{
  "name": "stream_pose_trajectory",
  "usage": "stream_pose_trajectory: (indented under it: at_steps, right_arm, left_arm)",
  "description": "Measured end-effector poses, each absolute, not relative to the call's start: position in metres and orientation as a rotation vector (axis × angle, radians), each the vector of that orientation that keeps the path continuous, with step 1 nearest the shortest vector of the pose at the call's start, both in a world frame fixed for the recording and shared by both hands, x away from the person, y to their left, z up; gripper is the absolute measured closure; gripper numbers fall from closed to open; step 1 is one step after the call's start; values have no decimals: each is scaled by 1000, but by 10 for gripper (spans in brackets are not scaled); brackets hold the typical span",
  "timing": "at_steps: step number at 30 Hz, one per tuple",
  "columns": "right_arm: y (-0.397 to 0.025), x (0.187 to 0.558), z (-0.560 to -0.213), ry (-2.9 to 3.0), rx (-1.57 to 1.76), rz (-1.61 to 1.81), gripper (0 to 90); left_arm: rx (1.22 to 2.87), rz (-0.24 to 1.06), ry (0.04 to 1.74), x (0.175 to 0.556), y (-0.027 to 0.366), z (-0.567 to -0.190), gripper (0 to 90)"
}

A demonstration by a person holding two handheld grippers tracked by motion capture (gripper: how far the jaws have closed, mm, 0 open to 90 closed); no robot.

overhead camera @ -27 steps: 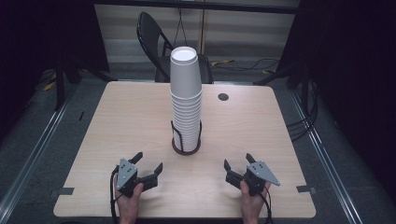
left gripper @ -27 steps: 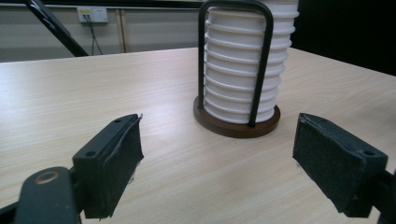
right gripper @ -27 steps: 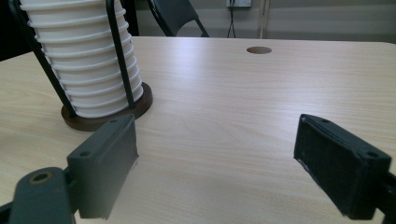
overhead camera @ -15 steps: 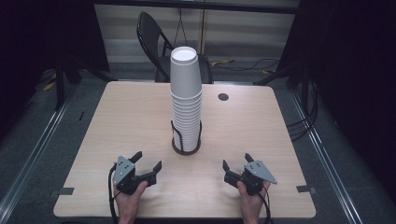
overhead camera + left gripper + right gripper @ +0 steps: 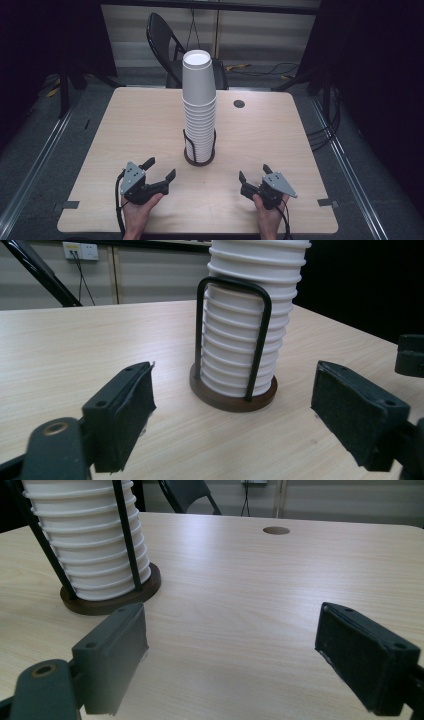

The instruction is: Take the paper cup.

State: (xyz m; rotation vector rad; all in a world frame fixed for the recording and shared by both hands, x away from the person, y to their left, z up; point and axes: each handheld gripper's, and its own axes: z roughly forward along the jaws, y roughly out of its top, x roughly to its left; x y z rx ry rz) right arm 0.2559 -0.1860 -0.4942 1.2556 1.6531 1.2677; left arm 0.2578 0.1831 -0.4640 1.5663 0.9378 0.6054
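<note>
Nothing looked begun: left gripper and right gripper rested on the table, jaws apart and empty, with the stack of cups untouched in its holder ahead between them.

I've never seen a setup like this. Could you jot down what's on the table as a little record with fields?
Surface: light wooden table with a round hole
Centre: tall stack of white paper cups, standing upright
Holder: dark round base with black wire hoops around the stack
Left gripper: jaws open, empty, near the front edge
Right gripper: jaws open, empty
Behind the table: black folding chair
</note>
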Motion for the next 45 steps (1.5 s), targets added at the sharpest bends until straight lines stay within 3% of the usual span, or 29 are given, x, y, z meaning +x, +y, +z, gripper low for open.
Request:
stream_pose_trajectory:
  at_steps: [14,45]
  right_arm:
    - [-187,256,-494,1652,1255,1290,131]
    - [-189,255,-494,1651,1252,1305,130]
  left_arm:
    - [1547,579,854,266,181,-435,162]
    - [1595,574,705,289,166,-378,177]
